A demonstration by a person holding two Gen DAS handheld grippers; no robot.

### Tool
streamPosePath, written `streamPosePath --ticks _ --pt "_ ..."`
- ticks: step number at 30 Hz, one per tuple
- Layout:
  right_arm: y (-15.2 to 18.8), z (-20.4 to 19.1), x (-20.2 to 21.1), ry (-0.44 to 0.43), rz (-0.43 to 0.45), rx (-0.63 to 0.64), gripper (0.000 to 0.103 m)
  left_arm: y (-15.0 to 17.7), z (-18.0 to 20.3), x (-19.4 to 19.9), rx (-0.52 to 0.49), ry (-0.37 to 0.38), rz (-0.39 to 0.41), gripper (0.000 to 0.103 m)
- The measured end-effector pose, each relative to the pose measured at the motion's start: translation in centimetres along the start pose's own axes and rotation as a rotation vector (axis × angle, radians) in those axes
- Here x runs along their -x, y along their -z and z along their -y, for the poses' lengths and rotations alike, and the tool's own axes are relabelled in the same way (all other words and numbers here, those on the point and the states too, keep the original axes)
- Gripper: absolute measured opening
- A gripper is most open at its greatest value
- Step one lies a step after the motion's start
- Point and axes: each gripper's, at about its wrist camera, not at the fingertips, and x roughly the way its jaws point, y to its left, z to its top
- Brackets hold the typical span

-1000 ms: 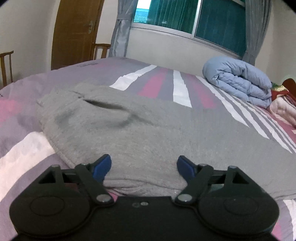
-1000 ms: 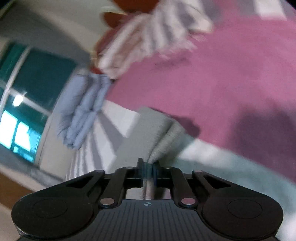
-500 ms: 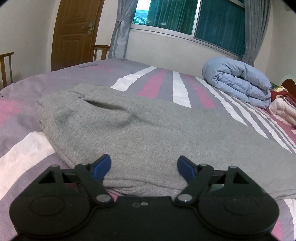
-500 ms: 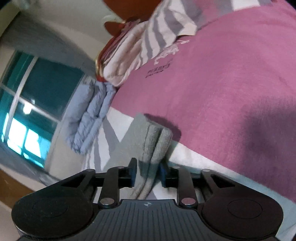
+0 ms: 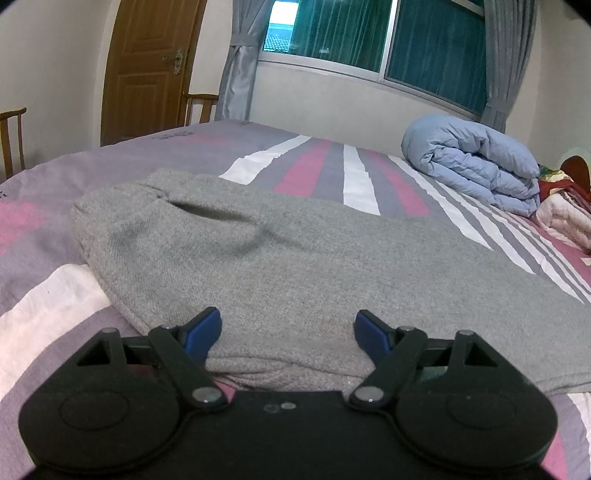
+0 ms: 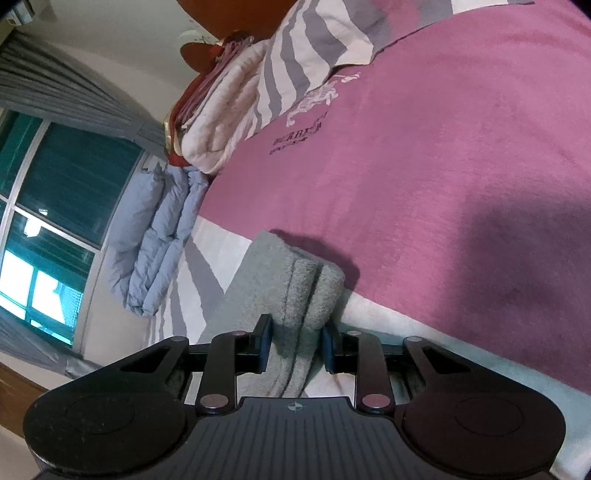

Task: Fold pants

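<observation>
Grey pants (image 5: 295,258) lie flat on the striped bed (image 5: 48,314), waist end at the far left. My left gripper (image 5: 288,328) rests low at their near folded edge. Its blue pads stand wide apart, with cloth lying loose between them, so it is open. In the right wrist view the stacked leg ends of the pants (image 6: 310,288) lie on the bedcover (image 6: 424,184). My right gripper (image 6: 297,345) straddles these cuffs. Its jaws are parted a little and the cloth sits slack between the pads, not pinched.
A rolled blue duvet (image 5: 472,162) lies at the far right of the bed, near a pile of folded blankets (image 5: 565,210). Beyond the bed are a wooden door (image 5: 147,66), a chair (image 5: 13,136) and a curtained window (image 5: 369,33).
The right gripper's jaws went from pinched tight on the leg ends to parted, and it sank toward the bed while rolling. The cuffs now lie on the cover. The left gripper kept still.
</observation>
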Motion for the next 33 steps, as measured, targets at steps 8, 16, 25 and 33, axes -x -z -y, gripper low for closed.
streamPosePath --ticks 8,16,25,33 --pt "2.1 -4.7 3.1 0.004 0.100 0.200 0.032 -0.3 -0.2 0.8 -0.003 0.008 0.032 0.081" --pt "10.5 -17.7 -1.5 -0.134 -0.007 0.678 0.061 -3.7 -5.3 3.5 0.077 -0.120 0.131 0.079" --pt "20.5 -24.7 -7.8 -0.370 -0.245 0.738 0.061 -6.0 -11.2 3.0 0.116 -0.169 0.097 0.069" --pt "31.1 -32.4 -16.6 -0.468 -0.500 0.940 0.061 -10.2 -11.6 -2.1 0.091 -0.088 0.069 0.068"
